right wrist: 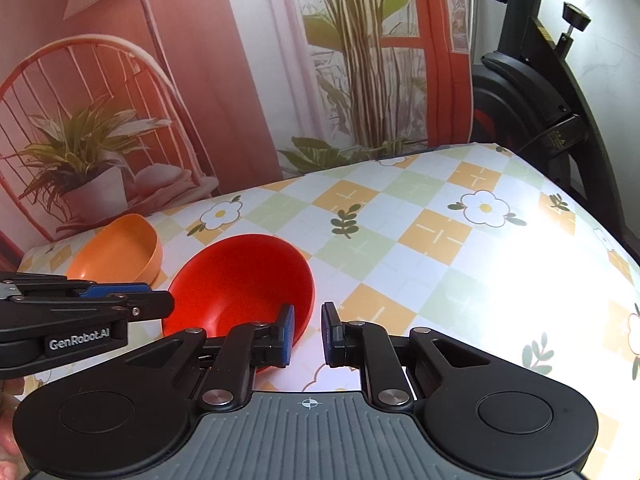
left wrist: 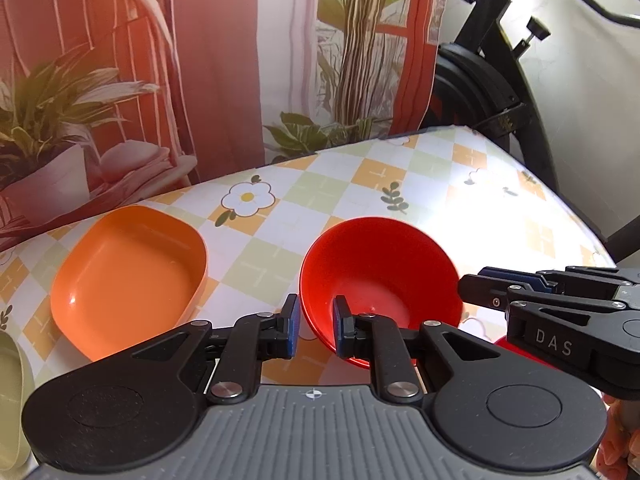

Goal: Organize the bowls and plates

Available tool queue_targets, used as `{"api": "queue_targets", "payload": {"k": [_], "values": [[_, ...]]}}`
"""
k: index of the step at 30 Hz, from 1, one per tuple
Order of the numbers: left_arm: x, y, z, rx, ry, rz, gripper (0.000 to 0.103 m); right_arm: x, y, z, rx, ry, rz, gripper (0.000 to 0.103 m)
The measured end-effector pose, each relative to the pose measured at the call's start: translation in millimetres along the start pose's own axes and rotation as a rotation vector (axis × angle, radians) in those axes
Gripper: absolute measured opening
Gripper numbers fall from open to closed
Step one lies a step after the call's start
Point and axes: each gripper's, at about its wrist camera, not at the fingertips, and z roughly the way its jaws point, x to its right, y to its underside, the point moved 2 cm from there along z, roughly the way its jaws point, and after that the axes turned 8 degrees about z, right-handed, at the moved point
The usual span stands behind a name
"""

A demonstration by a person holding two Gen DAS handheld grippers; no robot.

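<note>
- Closest in, the left gripper [left wrist: 314, 326] sits bottom centre of its view, fingers parted and straddling the near-left rim of the red bowl [left wrist: 380, 276]. Not clamped on it, nothing held.
- The right gripper [right wrist: 307, 334] is released too, left pad inside the bowl's rim, right pad over bare tablecloth [right wrist: 440, 240].
- Further back at left sits the orange squarish dish [left wrist: 128, 280]. A pale green dish [left wrist: 12, 384] peeks in at the lower left edge.
- Worry: both grippers crowd one bowl. A thin-rim pinch could tip it or skid it on that glossy cloth.
</note>
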Motion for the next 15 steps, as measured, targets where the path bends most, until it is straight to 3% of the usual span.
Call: {"api": "queue_targets", "payload": {"k": [15], "values": [[27,23,-45,0.08,0.09,-0.058,0.018,29,28,-53,0.059,-0.017,0.058,0.021]]}}
